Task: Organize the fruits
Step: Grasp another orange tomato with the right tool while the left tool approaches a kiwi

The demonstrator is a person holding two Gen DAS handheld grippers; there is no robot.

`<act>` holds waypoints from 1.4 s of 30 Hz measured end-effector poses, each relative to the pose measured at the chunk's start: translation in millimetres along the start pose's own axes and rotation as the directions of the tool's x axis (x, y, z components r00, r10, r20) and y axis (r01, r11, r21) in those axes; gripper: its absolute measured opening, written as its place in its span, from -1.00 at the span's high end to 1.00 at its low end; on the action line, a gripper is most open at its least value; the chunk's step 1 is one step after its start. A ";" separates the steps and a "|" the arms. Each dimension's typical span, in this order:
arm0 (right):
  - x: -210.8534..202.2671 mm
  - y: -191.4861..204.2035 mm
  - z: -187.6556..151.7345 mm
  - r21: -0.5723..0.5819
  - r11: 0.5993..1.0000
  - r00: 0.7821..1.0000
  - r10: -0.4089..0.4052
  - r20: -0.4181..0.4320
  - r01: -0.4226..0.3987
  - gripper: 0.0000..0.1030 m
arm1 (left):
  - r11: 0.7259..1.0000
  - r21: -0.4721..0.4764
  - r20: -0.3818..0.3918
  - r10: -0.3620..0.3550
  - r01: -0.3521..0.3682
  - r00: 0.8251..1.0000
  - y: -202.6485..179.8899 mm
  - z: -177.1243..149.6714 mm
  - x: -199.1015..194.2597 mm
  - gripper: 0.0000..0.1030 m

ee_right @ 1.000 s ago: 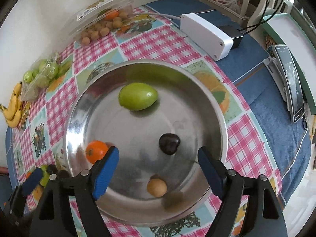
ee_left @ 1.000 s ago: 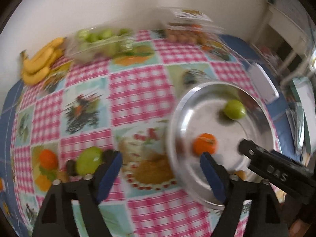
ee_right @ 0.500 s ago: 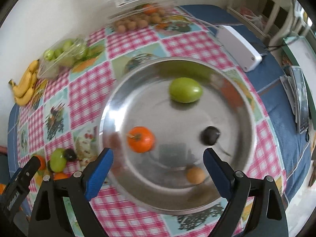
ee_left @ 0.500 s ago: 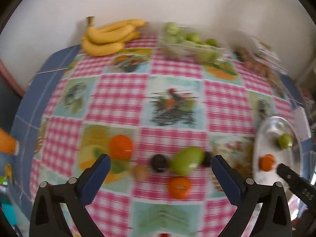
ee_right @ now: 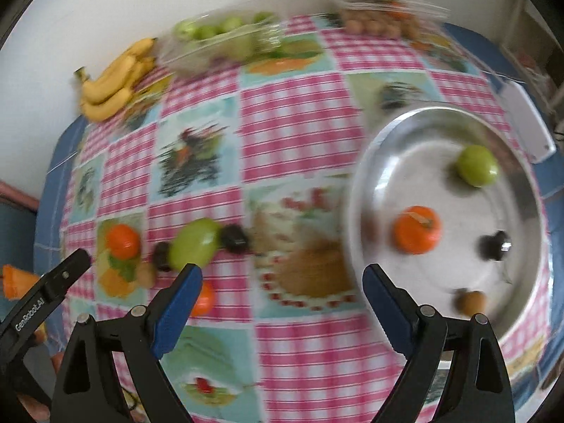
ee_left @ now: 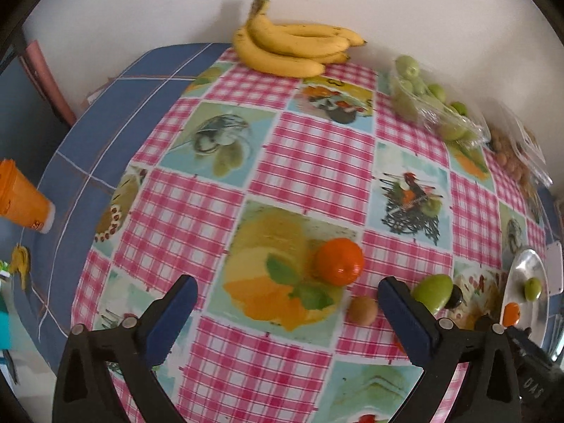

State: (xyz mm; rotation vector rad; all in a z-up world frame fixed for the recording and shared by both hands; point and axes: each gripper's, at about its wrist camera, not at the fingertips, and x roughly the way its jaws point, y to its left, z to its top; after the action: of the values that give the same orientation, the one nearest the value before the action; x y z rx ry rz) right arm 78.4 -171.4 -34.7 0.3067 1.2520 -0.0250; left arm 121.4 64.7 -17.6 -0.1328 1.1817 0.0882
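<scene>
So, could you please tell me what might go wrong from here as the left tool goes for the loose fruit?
The orange fruit, small brown fruit and green fruit lie close together, so the open left tool might nudge a neighbour. Round fruit could roll across the tablecloth. Fruit already on the metal tray could be knocked at drop-off.
</scene>
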 end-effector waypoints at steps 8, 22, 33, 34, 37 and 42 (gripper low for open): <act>19.1 36.3 -6.6 -0.073 0.997 0.999 0.017 -0.027 -0.019 -0.80 | 0.997 -0.070 -0.019 -0.038 0.037 0.999 11.8 1.5 10.3 -1.00; 64.5 58.5 -13.3 -0.125 0.991 0.994 -0.057 -0.093 0.045 -0.80 | 0.996 -0.028 -0.163 -0.086 0.082 0.983 -21.5 -13.0 52.7 -0.98; 75.2 78.4 -25.2 -0.171 0.983 0.993 -0.080 -0.089 0.064 -0.80 | 0.995 0.006 -0.191 -0.100 0.103 0.976 -38.4 -22.4 63.3 -0.76; 74.6 77.5 -25.0 -0.168 0.984 0.993 -0.076 -0.089 0.060 -0.80 | 0.995 0.009 -0.192 -0.099 0.103 0.976 -38.9 -23.0 63.6 -0.71; 74.0 75.2 -25.0 -0.166 0.985 0.994 -0.071 -0.089 0.055 -0.80 | 0.993 0.022 -0.193 -0.109 0.115 0.975 -40.0 -24.3 65.1 -0.57; 71.4 60.8 -22.9 -0.150 0.988 0.995 -0.057 -0.082 0.044 -0.80 | 0.991 0.037 -0.193 -0.116 0.126 0.974 -43.8 -25.0 65.7 -0.41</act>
State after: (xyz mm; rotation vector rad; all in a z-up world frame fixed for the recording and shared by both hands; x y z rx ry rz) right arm 91.2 -97.0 -94.9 0.1489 1.3389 0.0379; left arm 129.4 17.6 -85.3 -0.1727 1.3628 -0.0626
